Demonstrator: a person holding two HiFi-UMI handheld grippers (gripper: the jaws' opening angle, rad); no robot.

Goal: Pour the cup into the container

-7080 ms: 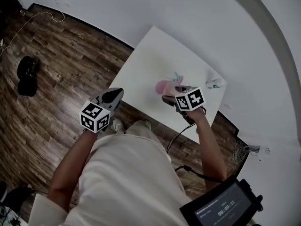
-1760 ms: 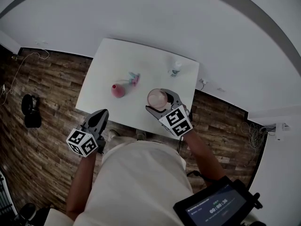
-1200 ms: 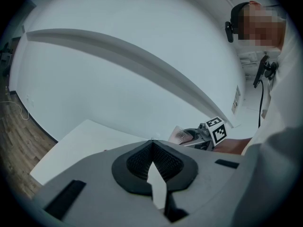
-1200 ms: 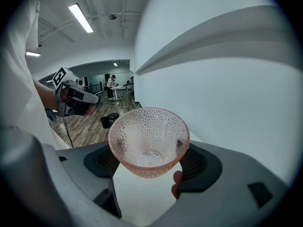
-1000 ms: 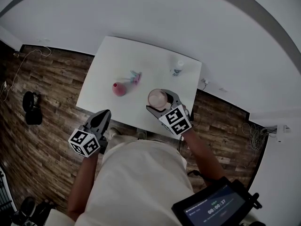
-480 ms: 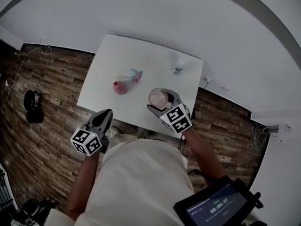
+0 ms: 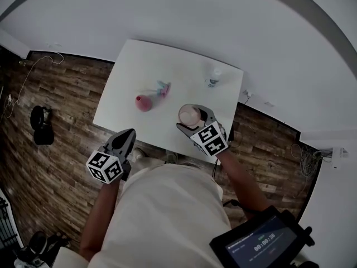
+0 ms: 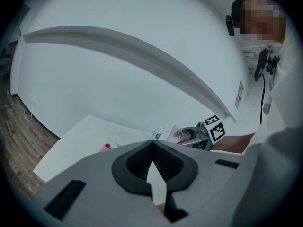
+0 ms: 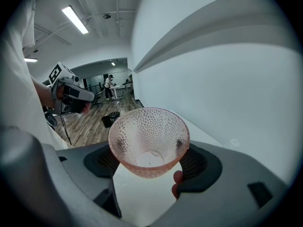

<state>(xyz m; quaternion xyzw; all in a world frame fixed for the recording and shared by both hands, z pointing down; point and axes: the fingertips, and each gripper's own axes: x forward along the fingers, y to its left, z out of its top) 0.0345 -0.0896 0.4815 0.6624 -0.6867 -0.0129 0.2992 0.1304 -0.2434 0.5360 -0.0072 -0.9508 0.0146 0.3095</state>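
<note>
Screen [image 7: 263, 242] at lower right: timer 00:00:38 – other print illegible.

White table [image 7: 139, 66] on wooden floor [image 7: 50, 166] against white wall [image 7: 195, 15].

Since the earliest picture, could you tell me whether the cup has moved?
Yes. The cup in the right gripper was right beside the pink container; now it is clearly apart, to its right, near the table's front edge.

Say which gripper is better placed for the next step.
Right: the right gripper clamps the pink cup above the table; the left gripper hangs shut and empty by the table's near edge.
</note>
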